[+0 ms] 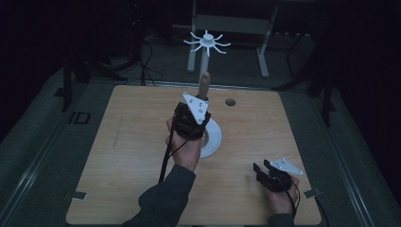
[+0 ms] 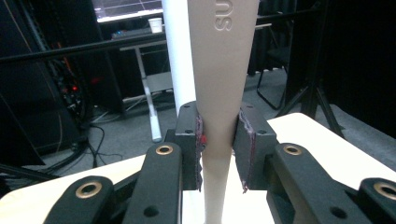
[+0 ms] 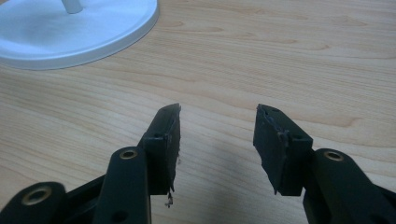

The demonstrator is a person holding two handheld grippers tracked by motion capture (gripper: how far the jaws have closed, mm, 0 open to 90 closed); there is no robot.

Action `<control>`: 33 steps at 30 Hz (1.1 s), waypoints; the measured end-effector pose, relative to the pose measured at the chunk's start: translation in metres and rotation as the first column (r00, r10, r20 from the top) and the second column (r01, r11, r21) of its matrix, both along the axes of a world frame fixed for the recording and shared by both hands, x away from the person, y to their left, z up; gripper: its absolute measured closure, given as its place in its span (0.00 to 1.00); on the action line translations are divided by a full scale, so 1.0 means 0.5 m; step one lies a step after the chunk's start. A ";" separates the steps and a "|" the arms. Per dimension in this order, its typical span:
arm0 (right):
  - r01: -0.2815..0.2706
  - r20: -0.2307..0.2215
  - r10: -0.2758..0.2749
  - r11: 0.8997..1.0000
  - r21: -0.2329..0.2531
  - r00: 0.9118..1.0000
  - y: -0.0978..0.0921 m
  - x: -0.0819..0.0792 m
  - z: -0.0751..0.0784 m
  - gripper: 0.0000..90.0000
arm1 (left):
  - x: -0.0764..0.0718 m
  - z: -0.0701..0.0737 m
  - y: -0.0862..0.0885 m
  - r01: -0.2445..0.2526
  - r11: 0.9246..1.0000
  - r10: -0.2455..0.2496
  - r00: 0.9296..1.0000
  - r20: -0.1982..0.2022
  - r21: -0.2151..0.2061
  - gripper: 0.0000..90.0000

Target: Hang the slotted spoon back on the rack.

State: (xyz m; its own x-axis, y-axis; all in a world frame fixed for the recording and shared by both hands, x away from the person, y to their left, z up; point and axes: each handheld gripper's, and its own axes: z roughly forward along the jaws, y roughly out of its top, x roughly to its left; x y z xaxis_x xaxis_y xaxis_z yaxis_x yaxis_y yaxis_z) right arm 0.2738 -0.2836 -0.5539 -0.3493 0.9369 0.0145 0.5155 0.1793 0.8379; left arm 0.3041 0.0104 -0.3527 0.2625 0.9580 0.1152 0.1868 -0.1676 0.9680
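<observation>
High view shows the pale wooden table [image 1: 118, 156] bearing a white round-based stand [image 1: 213, 138], beside whose pole the left gripper [image 1: 201, 101] clamps an upright beige plastic handle [image 2: 219, 93], while the right gripper [image 3: 217, 140] rests apart, jaws wide and empty.

Utensil handle [image 2: 219, 70] (top and bottom) runs off-frame.

Beige utensil handle [image 2: 219, 93], upright, clamped in left hand-held gripper [image 2: 219, 149] jaws, beside stand pole

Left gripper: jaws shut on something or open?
Shut. In the left gripper view the left gripper has both jaws pressed against the narrow neck of a beige utensil handle, held upright beside the white pole.
</observation>
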 end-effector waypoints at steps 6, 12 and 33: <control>0.001 0.000 -0.001 1.000 0.002 1.000 -0.001 0.000 0.000 0.56 | 0.002 0.006 -0.005 -0.022 1.000 0.021 1.000 0.010 0.012 0.81; -0.002 -0.003 0.002 1.000 0.000 1.000 0.000 0.001 -0.001 0.56 | 0.007 0.016 -0.013 -0.046 0.999 0.045 0.999 0.021 0.026 0.81; -0.002 -0.004 0.002 1.000 0.002 1.000 0.000 0.001 -0.002 0.56 | 0.017 0.040 -0.023 -0.112 0.994 0.111 0.993 0.046 -0.001 0.81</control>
State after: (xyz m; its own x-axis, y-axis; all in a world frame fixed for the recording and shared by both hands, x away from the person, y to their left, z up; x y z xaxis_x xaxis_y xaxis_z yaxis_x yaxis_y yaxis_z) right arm 0.2742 -0.2835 -0.5549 -0.3514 0.9361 0.0171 0.5181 0.1792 0.8363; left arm 0.3124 -0.0009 -0.3330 0.1484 0.9808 0.1266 0.1596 -0.1501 0.9757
